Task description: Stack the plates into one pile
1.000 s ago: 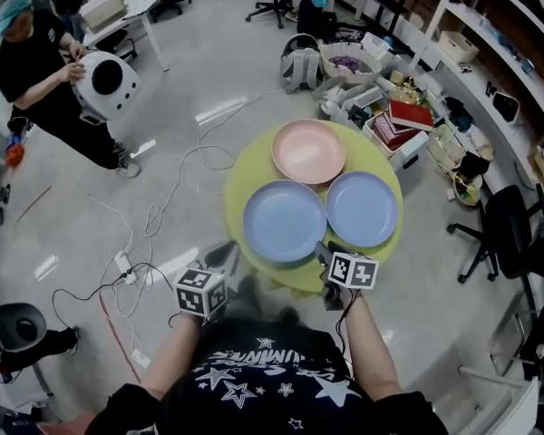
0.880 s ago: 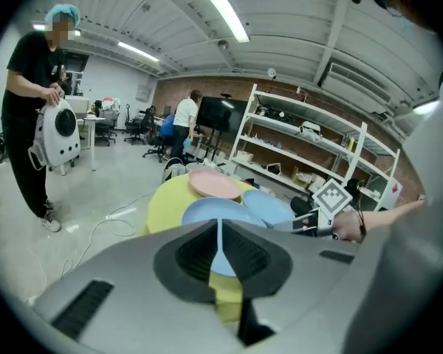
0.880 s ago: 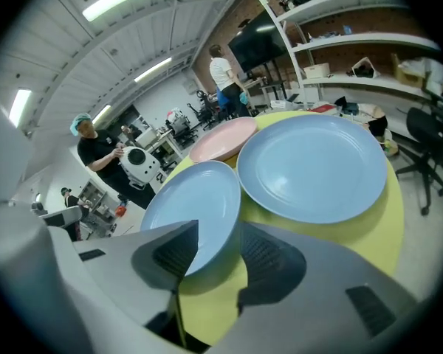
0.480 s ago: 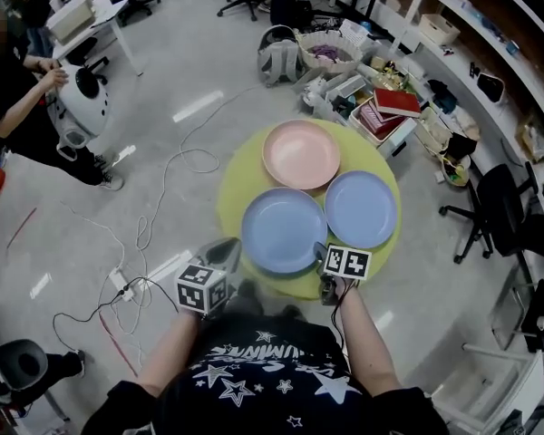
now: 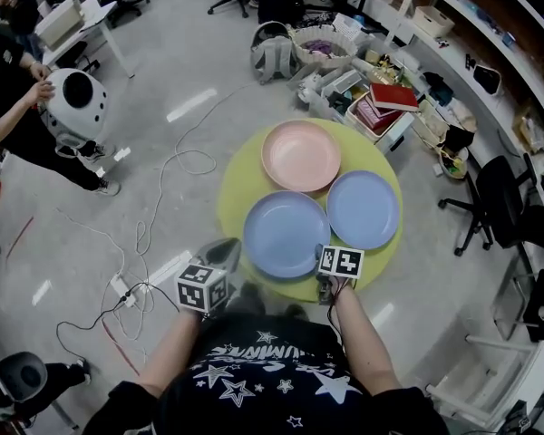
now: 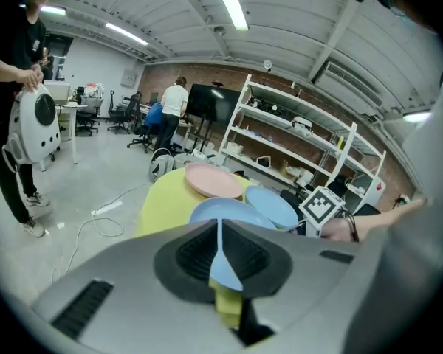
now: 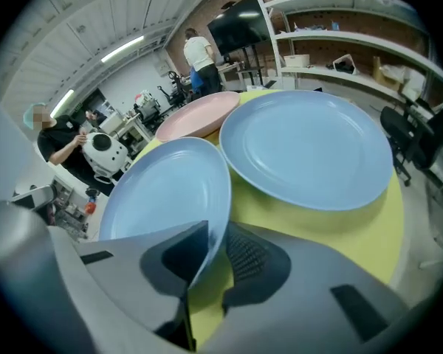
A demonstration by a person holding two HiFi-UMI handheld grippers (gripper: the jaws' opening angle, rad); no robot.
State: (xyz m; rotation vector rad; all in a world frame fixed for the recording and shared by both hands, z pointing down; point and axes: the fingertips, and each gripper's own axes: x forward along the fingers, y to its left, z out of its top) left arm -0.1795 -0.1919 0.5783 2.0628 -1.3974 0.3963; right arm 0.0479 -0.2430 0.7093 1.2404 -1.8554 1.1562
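**Right gripper** [image 7: 215, 231]: pointed steeply down at the near edge of the round yellow surface [image 7: 317, 231].
- Its fingers [image 7: 255, 260] have just been closing and are not yet clenched.
- The rim of the near blue plate [image 7: 162, 190] is set between them. It lies against one finger, while a strip of yellow is seen between the rim and the other.
- No firm grasp is judged to be made.

**Left gripper** [image 6: 218, 227]: held off the near-left edge of the surface, short of any plate.
- Its fingers [image 6: 188, 253] are drawn together to a hairline slit at the tips, and nothing is held between them.
- The near blue plate is seen just beyond the tips.

**Farther plates:**
- The second blue plate [image 7: 306, 150] lies flat on the surface, just beyond the right fingers and to their right. Its rim is close beside the near plate's and, as far as can be told, not over it.
- The pink plate [image 7: 199, 115] is farthest from both pairs of fingers. It also lies flat, with its edge close to both blue rims.

**Progress:** nothing is stacked, and all three plates are laid singly on the surface. The first pick-up is judged to be at hand.

**Left to do:**
- The near blue plate is to be gripped, lifted and set on another plate.
- The remaining plate is then to be added, so that one pile is made.
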